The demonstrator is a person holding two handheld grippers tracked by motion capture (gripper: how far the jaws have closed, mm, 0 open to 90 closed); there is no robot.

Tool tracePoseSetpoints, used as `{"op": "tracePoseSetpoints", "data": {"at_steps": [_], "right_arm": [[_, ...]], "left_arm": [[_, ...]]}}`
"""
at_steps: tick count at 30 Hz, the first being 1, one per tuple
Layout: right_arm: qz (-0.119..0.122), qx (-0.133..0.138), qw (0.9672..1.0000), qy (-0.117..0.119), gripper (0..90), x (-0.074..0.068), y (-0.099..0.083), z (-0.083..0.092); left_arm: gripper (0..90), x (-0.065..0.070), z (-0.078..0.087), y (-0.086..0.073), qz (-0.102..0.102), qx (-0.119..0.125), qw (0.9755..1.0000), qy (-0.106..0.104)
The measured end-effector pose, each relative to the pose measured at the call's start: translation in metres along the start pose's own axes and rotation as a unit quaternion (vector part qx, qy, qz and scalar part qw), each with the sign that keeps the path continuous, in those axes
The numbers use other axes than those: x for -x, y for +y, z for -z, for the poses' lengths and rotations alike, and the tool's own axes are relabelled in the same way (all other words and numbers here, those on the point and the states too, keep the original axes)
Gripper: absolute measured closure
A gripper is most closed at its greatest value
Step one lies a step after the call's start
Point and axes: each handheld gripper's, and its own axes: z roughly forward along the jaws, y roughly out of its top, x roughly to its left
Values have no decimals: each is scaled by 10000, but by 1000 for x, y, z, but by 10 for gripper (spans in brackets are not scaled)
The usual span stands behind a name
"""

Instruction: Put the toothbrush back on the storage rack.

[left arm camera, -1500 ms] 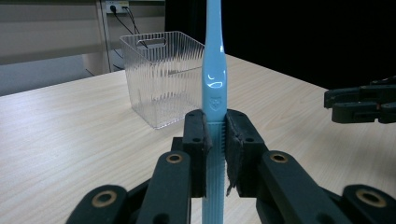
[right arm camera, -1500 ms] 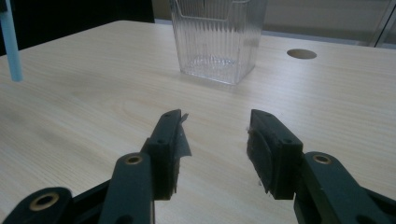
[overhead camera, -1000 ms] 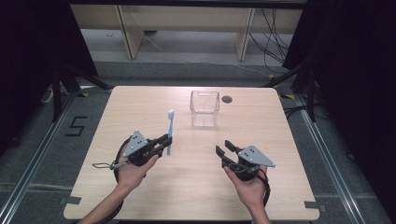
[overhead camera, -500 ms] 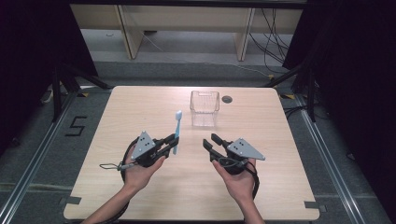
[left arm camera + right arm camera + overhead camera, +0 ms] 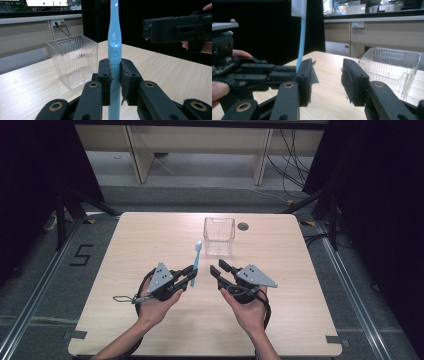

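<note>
A light blue toothbrush [image 5: 196, 256] stands with its bristled head up and away from me, its handle clamped in my left gripper [image 5: 190, 274], which is shut on it. In the left gripper view the pads pinch the toothbrush [image 5: 114, 37] at its lower handle. My right gripper [image 5: 216, 268] hovers just to the right of it, open; its jaws have just been closing, with nothing between them. In the right gripper view the toothbrush [image 5: 301, 37] rises just left of that gripper's [image 5: 325, 75] left jaw. A clear ribbed plastic box [image 5: 219, 235] stands farther back on the table.
The wooden table [image 5: 150, 235] has a dark round cable hole [image 5: 243, 226] to the right of the box. Black frame legs and cables stand on the floor beyond the far edge. Bare wood lies to the left and right of my hands.
My right gripper has moved left toward the toothbrush and its jaws have narrowed a little. The left gripper and toothbrush have shifted slightly to the right.
</note>
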Motion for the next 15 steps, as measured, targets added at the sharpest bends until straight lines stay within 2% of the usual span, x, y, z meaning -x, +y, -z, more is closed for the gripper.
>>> {"op": "tracePoseSetpoints", "data": {"at_steps": [2, 6, 8, 9, 10, 11, 15], "right_arm": [[-40, 25, 10000, 70, 608, -2, 2, -3], [45, 40, 9998, 172, 610, -6, 6, -9], [4, 28, 9999, 113, 612, -8, 7, -11], [5, 60, 9998, 184, 613, -9, 7, -13], [49, 84, 9998, 154, 614, -9, 7, -14], [-7, 73, 9998, 178, 615, -10, 8, -15], [160, 106, 9997, 167, 621, -11, 10, -18]], "left_arm": [[785, 1, -1, 0, -9, 9, 10000, 7], [785, 2, -2, 0, -10, 6, 10000, -13], [784, 3, -3, 0, -13, 2, 10000, -22], [784, 4, -3, -1, -5, -1, 10000, -34], [784, 4, -3, -1, -6, -2, 10000, -38], [784, 5, -3, -1, -5, -11, 10000, -46], [784, 5, -4, -1, -2, -8, 10000, -39]]}}
